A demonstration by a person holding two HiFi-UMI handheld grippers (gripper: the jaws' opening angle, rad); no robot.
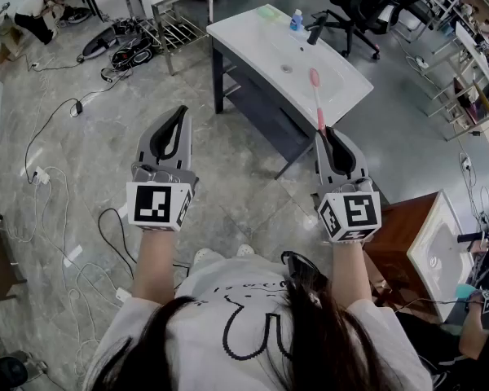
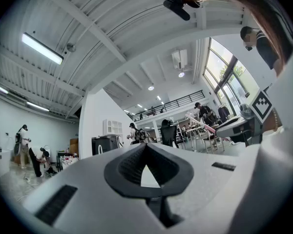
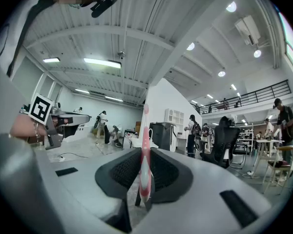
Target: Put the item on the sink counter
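Clamping toothbrush (image 3: 145, 169) between right gripper (image 1: 323, 133) fingers (image 3: 167, 169).

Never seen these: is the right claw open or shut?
Shut: the right claw pinches the toothbrush handle from both sides.

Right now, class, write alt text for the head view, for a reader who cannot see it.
Seen from above, the right gripper grips a pink toothbrush that points towards a white sink counter ahead. The left gripper is shut and empty. Both are held out over a grey floor.
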